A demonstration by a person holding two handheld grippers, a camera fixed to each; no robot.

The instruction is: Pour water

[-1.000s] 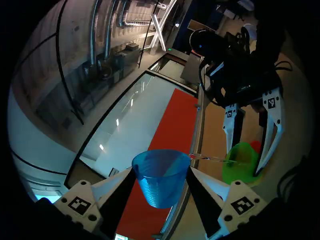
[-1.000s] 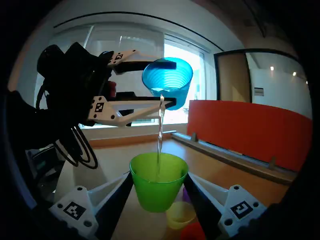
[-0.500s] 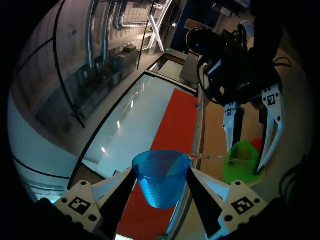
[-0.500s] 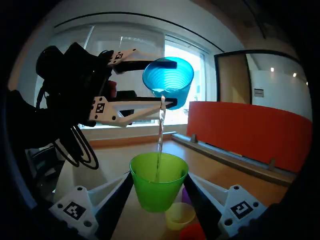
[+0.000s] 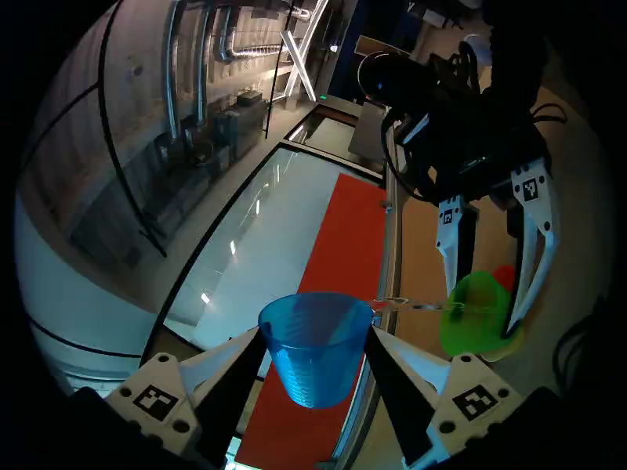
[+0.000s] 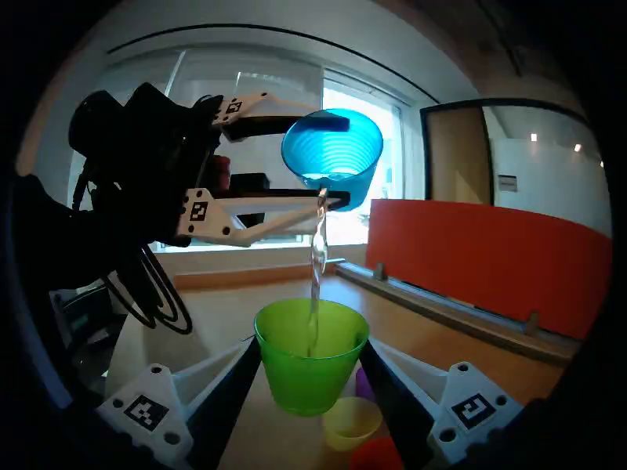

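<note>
left gripper: bottom centre of the left gripper view. Its jaws are spread to a cup's width, and both fingers press the sides of the blue cup.
blue cup: held between those fingers. In the right gripper view it sits at upper centre, tipped with its mouth towards the camera. A little water is pooled at its lower lip.
water: a thin stream. In the right gripper view it falls straight down from the blue cup's lip into the green cup. In the left gripper view it runs rightward from rim to rim.
right gripper: bottom centre of the right gripper view. Its jaws are part open, and both fingers clamp the sides of the green cup. It also shows at the right of the left gripper view.
green cup: upright at lower centre of the right gripper view, directly under the blue cup and apart from it. There is some water inside, but its level is hard to tell.
yellow cup: just below the green cup, near the bottom edge of the right gripper view.
red cup: beside the yellow cup, cut off by the bottom edge.
table: wooden, behind and under the cups.
panel: orange, standing along the table's far edge at the right.
window: bright, behind the blue cup.
</note>
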